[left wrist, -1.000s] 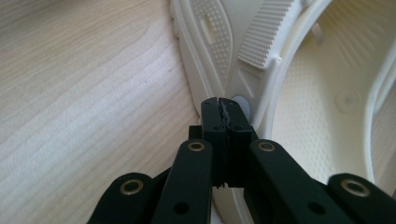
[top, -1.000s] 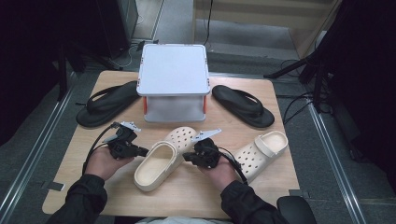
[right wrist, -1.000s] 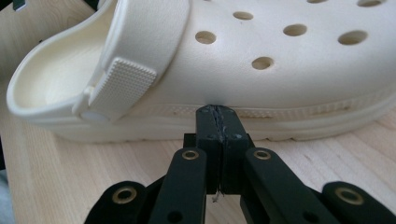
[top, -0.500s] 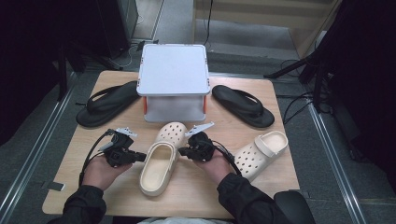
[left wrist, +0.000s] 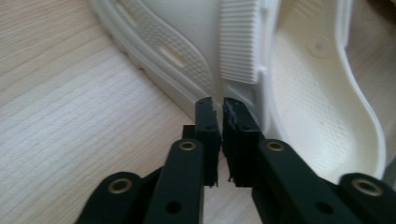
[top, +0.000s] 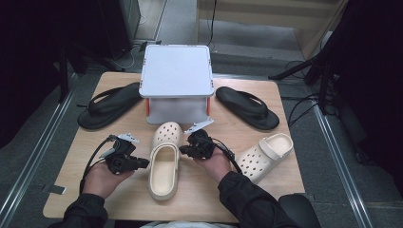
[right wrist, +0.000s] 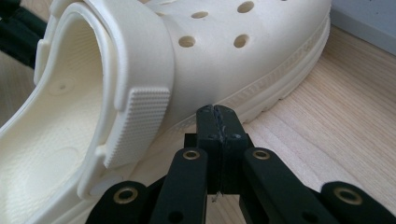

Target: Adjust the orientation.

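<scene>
Cream clog (top: pixel 165 164) now straightened at frame centre, toe toward box (top: pixel 176 78); left gripper (top: pixel 142 164) and right gripper (top: pixel 184 150) flank it, both jaws clenched empty, nudging done-ish

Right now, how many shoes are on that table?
4. One cream clog lies between the two claws, another cream clog near the right edge. A black flip-flop lies left of the white box, another black flip-flop right of it.

A pale wooden table (top: pixel 247 187) stands on grey floor (top: pixel 342 156) amid dark surroundings.
</scene>
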